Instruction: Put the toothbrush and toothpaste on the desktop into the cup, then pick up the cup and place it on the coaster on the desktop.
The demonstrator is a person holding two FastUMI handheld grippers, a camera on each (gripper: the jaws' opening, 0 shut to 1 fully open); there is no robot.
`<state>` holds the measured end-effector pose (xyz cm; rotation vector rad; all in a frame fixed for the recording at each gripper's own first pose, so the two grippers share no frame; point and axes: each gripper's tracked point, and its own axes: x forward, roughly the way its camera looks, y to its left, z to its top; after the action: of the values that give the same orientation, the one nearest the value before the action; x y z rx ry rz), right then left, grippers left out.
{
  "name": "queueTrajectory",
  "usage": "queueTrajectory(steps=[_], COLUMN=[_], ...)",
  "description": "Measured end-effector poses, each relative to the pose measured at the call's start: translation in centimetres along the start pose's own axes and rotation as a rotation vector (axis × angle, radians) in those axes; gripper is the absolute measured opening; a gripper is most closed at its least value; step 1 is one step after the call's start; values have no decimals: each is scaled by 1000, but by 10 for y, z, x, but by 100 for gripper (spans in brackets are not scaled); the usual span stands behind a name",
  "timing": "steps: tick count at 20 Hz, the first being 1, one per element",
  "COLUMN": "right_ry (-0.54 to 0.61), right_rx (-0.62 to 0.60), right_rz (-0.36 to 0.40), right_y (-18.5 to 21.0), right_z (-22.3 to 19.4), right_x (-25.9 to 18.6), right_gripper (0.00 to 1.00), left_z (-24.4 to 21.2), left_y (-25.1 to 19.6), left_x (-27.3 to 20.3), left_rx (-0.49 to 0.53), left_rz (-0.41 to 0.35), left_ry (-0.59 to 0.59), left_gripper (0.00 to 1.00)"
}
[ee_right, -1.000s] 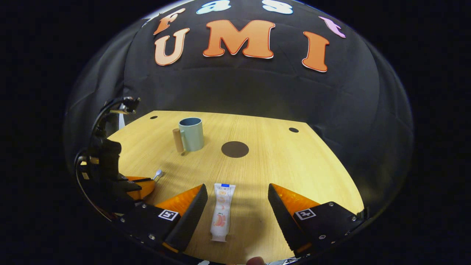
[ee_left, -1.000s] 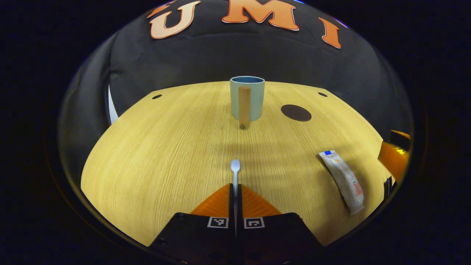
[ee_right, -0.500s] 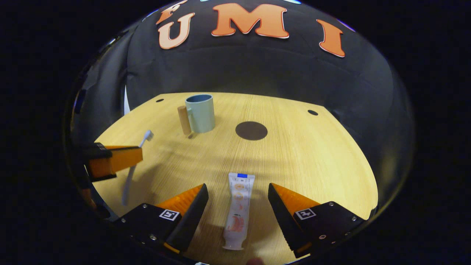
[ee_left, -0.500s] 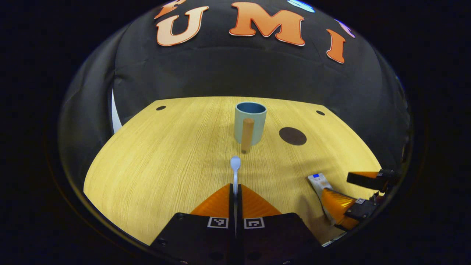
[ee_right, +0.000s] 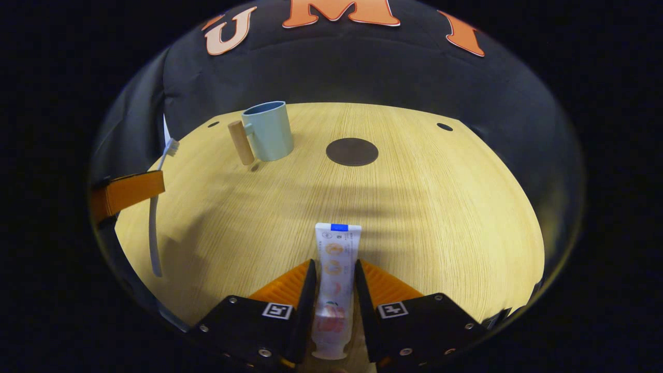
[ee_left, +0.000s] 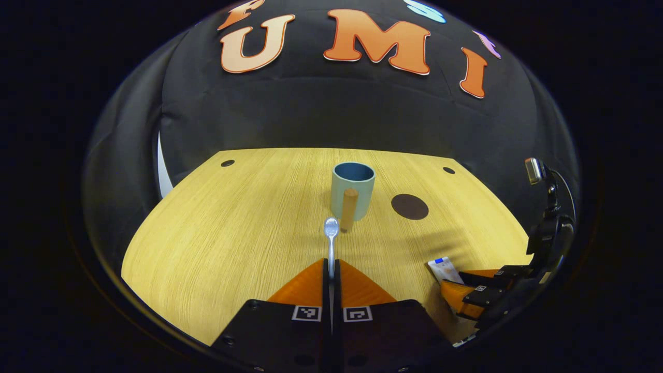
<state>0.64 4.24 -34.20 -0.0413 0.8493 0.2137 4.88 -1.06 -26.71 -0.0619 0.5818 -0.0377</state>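
While each gripper clamps its item, toothbrush left, toothpaste right, cup and coaster stand unobstructed.

The wooden tabletop is pale, with fine straight grain and soft bands of shadow across its middle. Two small dark holes sit near its far edge, one at eleven o'clock and one at one o'clock. Behind it hangs the black cloth wall, with a white strip at nine o'clock.
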Motion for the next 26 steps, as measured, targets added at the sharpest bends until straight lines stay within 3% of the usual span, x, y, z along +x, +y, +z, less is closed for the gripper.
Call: queueTrajectory(steps=[3, 4, 7, 9, 17, 26], right_ry=[8, 7, 3, 2, -92, -183], right_rx=[-1, 0, 5, 12, 26, 41], right_rz=[5, 9, 24, 34, 58, 42], right_y=[-2, -4, -1, -1, -7, -12], right_z=[0, 1, 2, 3, 43, 88], right_x=[-1, -2, -2, -3, -44, -88], right_gripper=[32, 35, 19, 14, 13, 13], left_z=[11, 16, 29, 42, 96, 230], left_y=[-1, -1, -1, -1, -6, -18], left_x=[0, -1, -1, -2, -9, 23], left_rx=[4, 5, 8, 9, 10, -9], left_rz=[-1, -1, -3, -5, -21, -80], left_ry=[-14, -20, -46, -66, -184, -472], left_gripper=[1, 1, 1, 1, 1, 1])
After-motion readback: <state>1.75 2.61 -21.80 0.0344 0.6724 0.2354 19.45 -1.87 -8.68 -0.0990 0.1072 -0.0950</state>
